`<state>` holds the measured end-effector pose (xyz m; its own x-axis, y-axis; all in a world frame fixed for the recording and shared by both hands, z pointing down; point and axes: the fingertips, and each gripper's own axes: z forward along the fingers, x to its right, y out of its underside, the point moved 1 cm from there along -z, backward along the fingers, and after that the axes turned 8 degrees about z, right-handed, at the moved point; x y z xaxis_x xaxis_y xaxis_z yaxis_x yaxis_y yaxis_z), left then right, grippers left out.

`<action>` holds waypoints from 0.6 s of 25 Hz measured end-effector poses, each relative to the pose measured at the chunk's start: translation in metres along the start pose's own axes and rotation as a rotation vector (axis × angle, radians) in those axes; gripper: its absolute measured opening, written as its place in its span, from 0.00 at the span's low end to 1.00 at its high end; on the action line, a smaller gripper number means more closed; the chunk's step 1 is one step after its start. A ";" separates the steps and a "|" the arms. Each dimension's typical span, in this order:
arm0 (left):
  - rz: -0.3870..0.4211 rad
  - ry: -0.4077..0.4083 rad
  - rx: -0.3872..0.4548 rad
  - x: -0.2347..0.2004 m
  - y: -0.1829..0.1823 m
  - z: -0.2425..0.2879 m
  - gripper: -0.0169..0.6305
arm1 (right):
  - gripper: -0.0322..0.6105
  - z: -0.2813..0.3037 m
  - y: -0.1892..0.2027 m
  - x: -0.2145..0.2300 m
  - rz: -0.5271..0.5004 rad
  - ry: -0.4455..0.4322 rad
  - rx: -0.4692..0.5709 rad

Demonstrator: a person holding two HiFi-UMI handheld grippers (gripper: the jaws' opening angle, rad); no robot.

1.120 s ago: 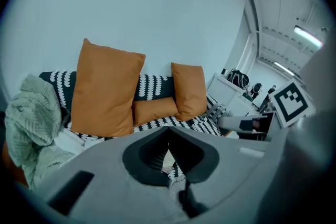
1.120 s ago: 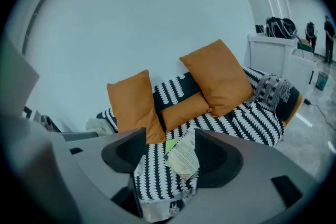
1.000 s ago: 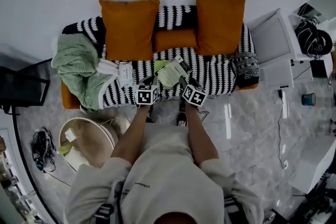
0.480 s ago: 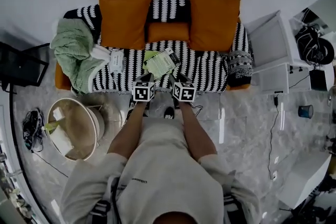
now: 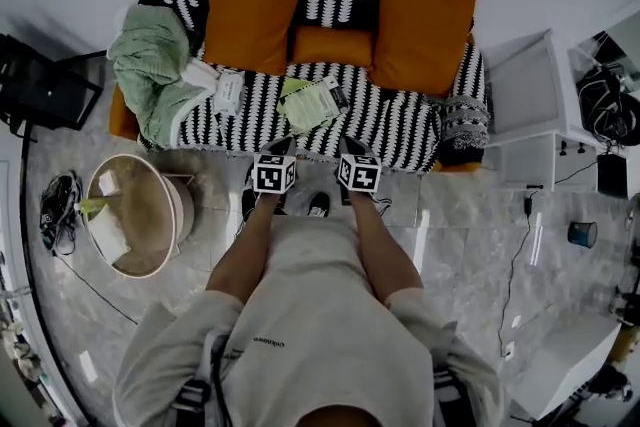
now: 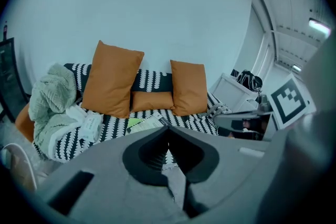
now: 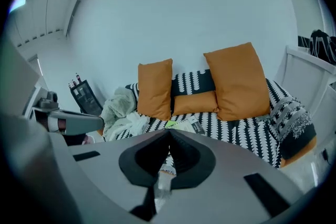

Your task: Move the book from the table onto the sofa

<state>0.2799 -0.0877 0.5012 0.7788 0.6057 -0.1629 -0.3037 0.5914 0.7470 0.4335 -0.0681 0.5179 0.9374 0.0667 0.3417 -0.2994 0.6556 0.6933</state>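
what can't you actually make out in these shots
- book cover print: too small in the head view; its near edge is hidden behind the left gripper in the left gripper view.
- sofa left end: covered by the green blanket, head view.
- items on the round table: too small to name, head view.

Sofa (image 5: 400, 130): black-and-white zigzag cover. Book (image 5: 313, 103) lies flat mid-seat, slightly skewed. Big orange cushion (image 5: 252, 12) leans on the backrest at 11 o'clock, second big cushion (image 5: 425, 30) at 1, small orange cushion (image 5: 332, 46) between them at 12. Green blanket (image 5: 150, 65) heaped on the 9 o'clock end, white packet (image 5: 228, 92) just beside it. Patterned cushion (image 5: 465, 123) at the 3 o'clock end. Floor (image 5: 470, 235): pale marbled tile, round table (image 5: 183, 215) at 8 o'clock from the sofa, cable bundle (image 5: 58, 208) beyond it.
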 end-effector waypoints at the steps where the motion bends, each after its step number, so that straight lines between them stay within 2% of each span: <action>1: -0.005 -0.007 0.002 -0.001 0.001 -0.001 0.04 | 0.06 -0.001 0.003 0.001 -0.013 0.000 -0.010; 7: -0.018 -0.010 0.018 0.004 0.002 -0.001 0.04 | 0.06 0.001 0.007 -0.002 -0.058 -0.042 -0.042; 11: -0.007 0.002 0.047 0.004 -0.008 -0.002 0.04 | 0.06 0.006 0.006 -0.003 0.006 -0.091 -0.057; 15: 0.002 -0.008 0.037 -0.003 -0.006 0.000 0.04 | 0.06 0.008 0.015 0.004 0.005 -0.087 -0.079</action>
<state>0.2795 -0.0935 0.4970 0.7825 0.6027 -0.1562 -0.2852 0.5700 0.7705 0.4313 -0.0645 0.5347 0.9162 0.0068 0.4006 -0.2855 0.7127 0.6408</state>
